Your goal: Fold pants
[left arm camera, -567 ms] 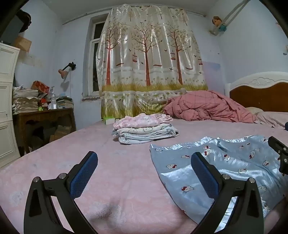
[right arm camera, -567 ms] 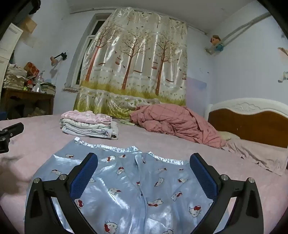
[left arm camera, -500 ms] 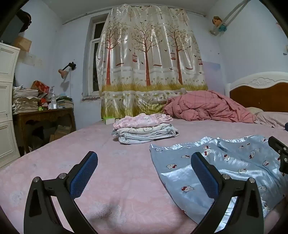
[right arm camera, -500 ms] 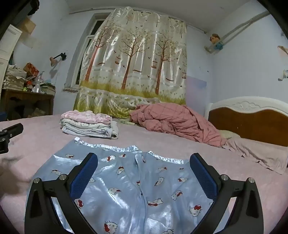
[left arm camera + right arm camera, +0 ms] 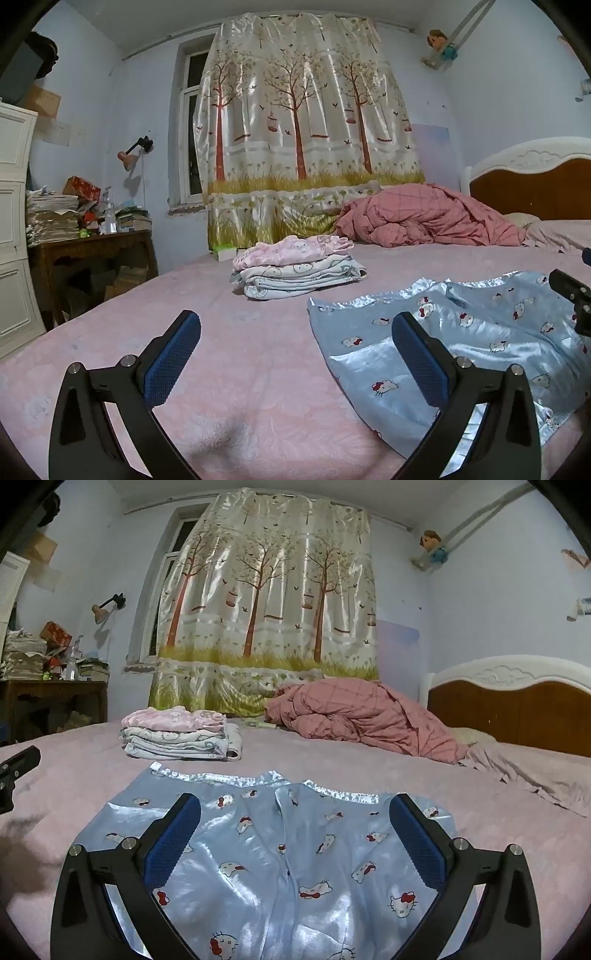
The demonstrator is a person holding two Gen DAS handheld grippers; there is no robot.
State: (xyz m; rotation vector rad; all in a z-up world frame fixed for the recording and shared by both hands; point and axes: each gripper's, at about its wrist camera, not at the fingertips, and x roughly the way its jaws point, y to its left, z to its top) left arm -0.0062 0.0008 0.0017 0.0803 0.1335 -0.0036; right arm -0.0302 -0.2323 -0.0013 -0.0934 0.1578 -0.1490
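Note:
Light blue satin pants [image 5: 288,853] with a cat print lie spread flat on the pink bed sheet [image 5: 406,775], legs pointing away from me. They also show in the left wrist view [image 5: 461,343], on the right. My right gripper [image 5: 293,842] is open and empty, held just above the pants. My left gripper [image 5: 295,358] is open and empty, above bare sheet [image 5: 240,369] to the left of the pants, its right finger [image 5: 417,358] over their left edge.
A stack of folded clothes [image 5: 295,273] sits farther back on the bed. A crumpled pink quilt [image 5: 351,716] lies by the curtain, and a headboard [image 5: 517,709] stands on the right. A cluttered wooden desk [image 5: 92,254] stands left of the bed.

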